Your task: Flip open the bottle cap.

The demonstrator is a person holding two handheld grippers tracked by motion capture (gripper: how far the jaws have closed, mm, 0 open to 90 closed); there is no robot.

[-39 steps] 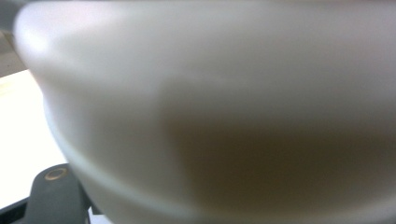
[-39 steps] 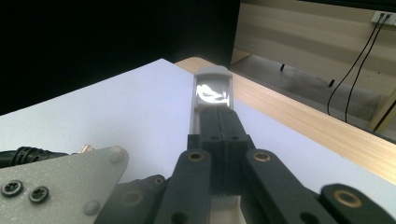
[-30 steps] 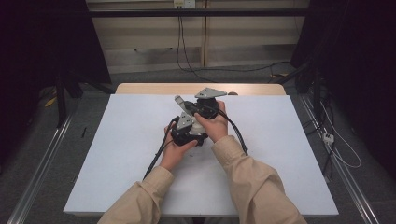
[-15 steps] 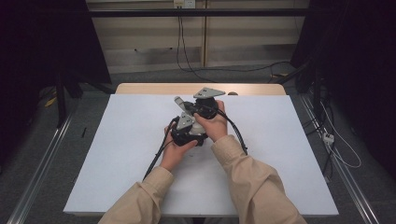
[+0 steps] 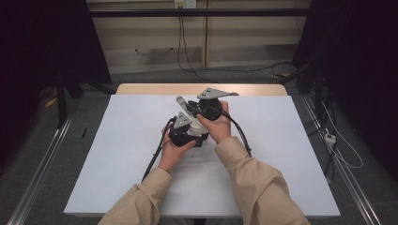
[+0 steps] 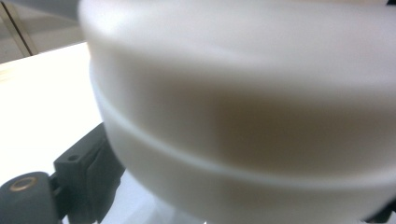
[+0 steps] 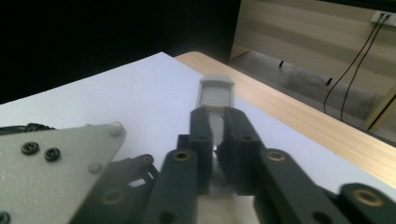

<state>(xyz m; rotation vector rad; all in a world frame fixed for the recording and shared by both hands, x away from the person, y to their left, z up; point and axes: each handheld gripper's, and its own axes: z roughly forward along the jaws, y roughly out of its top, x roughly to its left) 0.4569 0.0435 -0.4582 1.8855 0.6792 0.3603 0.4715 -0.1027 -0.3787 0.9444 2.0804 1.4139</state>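
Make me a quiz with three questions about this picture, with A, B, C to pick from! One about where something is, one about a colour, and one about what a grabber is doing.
1. Where are the person's left hand and right hand?
A. Over the middle of the white table
B. Down on the floor
C. At the table's far left corner

2. What colour are the long sleeves?
A. Red
B. Tan
C. Blue

3. What is the right gripper doing?
A. Hanging wide open on nothing
B. Holding a banana
C. Gripping a small pale grey flat piece

Answers:
1. A: the high view shows both hands above the table's centre.
2. B: both forearms wear tan cloth.
3. C: the jaws have just been opening slightly, yet their black pads press on the piece from both sides.
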